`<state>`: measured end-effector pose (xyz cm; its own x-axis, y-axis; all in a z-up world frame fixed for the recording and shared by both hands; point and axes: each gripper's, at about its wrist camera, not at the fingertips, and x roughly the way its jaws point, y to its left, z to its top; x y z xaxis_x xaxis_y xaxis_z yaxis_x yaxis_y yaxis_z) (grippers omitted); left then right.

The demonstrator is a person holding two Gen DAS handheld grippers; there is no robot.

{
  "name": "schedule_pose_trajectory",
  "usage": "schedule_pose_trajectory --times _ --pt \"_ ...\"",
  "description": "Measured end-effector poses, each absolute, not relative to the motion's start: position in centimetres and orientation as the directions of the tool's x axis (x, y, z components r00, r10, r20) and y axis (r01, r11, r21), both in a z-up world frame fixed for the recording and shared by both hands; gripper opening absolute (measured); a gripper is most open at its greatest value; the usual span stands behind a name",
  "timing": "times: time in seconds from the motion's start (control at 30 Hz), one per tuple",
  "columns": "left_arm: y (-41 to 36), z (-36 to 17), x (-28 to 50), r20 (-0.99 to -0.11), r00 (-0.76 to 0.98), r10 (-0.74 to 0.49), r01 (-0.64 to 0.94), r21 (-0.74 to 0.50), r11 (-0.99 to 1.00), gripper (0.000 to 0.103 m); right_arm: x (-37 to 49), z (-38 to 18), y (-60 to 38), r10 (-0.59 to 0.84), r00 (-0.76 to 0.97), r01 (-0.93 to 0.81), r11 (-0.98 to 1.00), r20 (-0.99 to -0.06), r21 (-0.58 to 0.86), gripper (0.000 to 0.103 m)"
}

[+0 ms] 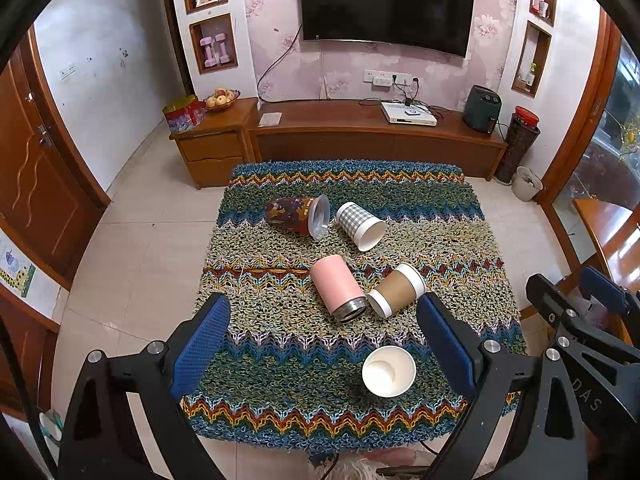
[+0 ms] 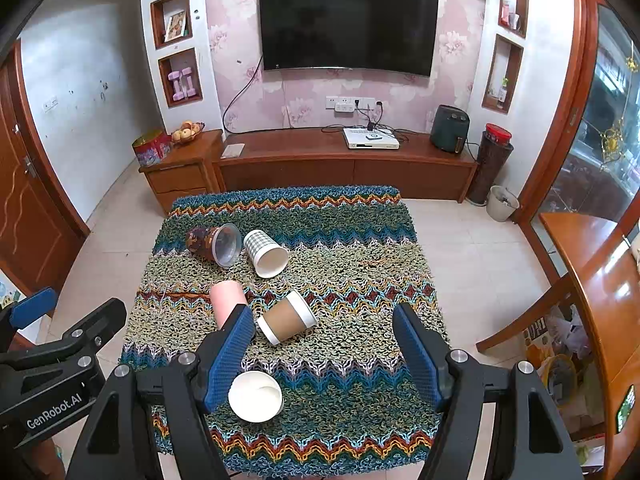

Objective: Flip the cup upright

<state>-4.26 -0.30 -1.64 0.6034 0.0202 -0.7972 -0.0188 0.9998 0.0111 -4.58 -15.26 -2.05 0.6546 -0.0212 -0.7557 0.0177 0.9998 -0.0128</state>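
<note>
Both grippers hover above the near edge of a table draped in a shaggy zigzag-knit cloth, the left gripper and right gripper each spread wide with nothing between their ribbed blue pads. One white paper cup stands upright nearest the camera. Four others lie tipped: a smooth pink tumbler with a steel rim, a brown-sleeved paper cup just beside it, and farther off a gingham paper cup and a dark patterned tumbler with a clear lid. The risks look plain: thin paper walls may crumple under a firm squeeze, round bodies may roll on the loose pile, and a reach could topple the standing cup
</note>
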Motion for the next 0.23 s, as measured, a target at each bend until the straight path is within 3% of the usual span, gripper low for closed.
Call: schedule_pose_trajectory --times 0.23 --pt "-0.16 -1.66 -4.15 -0.797 0.603 0.02 -0.019 0.011 1.0 0.095 -4.53 -2.06 -15.32 -0.02 0.655 0.017 1.0 -0.755 -0.012 0.073"
